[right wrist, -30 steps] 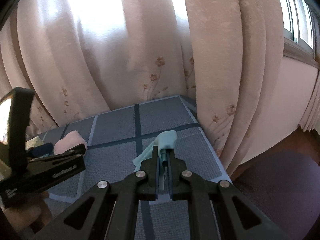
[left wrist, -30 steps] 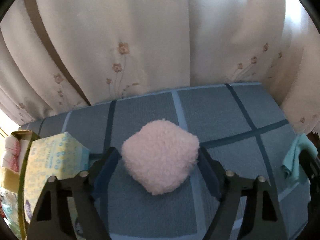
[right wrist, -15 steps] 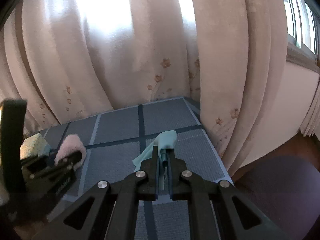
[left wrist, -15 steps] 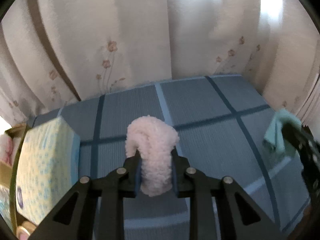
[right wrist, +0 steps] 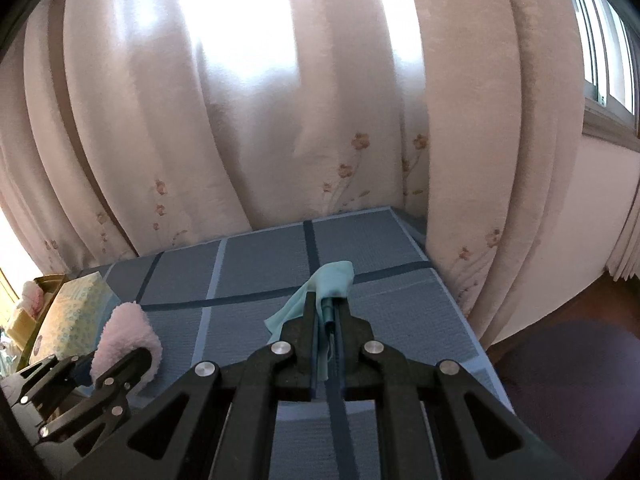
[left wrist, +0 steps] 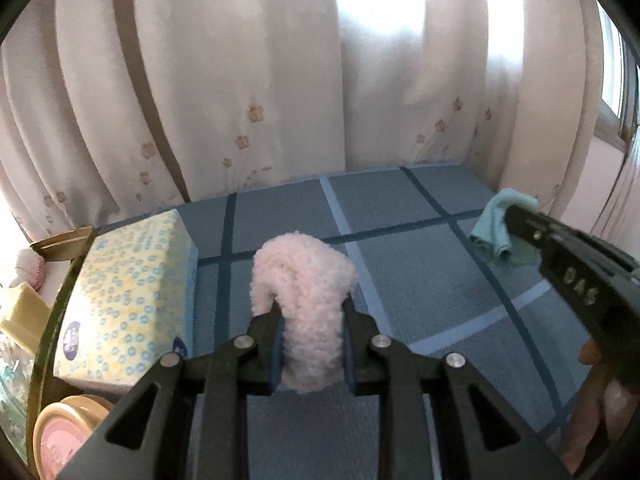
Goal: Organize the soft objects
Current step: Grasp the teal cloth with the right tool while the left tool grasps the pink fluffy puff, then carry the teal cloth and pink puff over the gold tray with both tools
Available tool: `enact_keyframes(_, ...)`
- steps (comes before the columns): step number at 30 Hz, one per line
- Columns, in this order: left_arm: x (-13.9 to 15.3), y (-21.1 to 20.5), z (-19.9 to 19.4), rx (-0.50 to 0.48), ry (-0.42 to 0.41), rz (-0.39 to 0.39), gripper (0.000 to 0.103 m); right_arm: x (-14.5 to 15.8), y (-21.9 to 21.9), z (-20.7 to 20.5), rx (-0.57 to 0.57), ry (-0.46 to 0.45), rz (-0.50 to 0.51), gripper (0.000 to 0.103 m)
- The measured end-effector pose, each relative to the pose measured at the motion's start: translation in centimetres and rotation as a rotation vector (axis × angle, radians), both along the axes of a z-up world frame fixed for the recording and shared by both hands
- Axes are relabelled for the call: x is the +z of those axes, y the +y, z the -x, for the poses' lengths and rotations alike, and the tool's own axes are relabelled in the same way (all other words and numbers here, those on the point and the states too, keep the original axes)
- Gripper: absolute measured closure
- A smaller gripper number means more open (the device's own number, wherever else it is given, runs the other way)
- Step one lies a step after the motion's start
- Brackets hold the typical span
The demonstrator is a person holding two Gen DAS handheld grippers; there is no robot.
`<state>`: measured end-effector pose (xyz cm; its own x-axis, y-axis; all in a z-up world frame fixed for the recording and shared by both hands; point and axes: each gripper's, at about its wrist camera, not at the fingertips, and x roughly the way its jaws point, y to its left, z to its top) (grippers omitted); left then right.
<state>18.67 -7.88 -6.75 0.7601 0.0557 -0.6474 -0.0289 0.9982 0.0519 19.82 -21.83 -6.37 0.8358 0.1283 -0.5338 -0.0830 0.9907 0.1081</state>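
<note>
My left gripper (left wrist: 310, 320) is shut on a fluffy pink puff (left wrist: 304, 292), squeezed narrow between its fingers and held above the blue checked table (left wrist: 400, 208). The puff also shows in the right wrist view (right wrist: 128, 340), held by the left gripper (right wrist: 116, 364). My right gripper (right wrist: 326, 316) is shut on a teal cloth (right wrist: 332, 282), which hangs from its tips above the table's right part. That cloth also shows in the left wrist view (left wrist: 496, 228) at the right gripper's tip.
A yellow tissue box (left wrist: 128, 296) with blue dots lies at the table's left, beside a tray (left wrist: 60, 300) holding small items and a round tin (left wrist: 64, 428). Flowered curtains (left wrist: 240, 80) hang behind the table. The table's right edge (right wrist: 460, 312) drops to the floor.
My left gripper closed on the pink puff, squeezing it narrow, and lifted it. My right gripper rose a little with the teal cloth still in it.
</note>
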Motion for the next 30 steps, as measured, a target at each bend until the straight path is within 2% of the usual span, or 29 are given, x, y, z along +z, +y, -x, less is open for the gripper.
enact_keyframes(9, 1.4, 0.7, 3.3, 0.013, -0.151, 0.011, 0.082, 0.6, 1.8, 1.4, 0.003, -0.059, 0.016, 0.096)
enact_keyframes(16, 2.1, 1.8, 5.4, 0.027, -0.226, 0.033, 0.082, 1.2, 2.5, 2.8, -0.008, -0.115, 0.029, 0.096)
enact_keyframes(30, 3.0, 3.5, 8.0, 0.043, -0.312, 0.040, 0.082, 2.1, 3.6, 5.4, 0.000, -0.237, 0.040, 0.096)
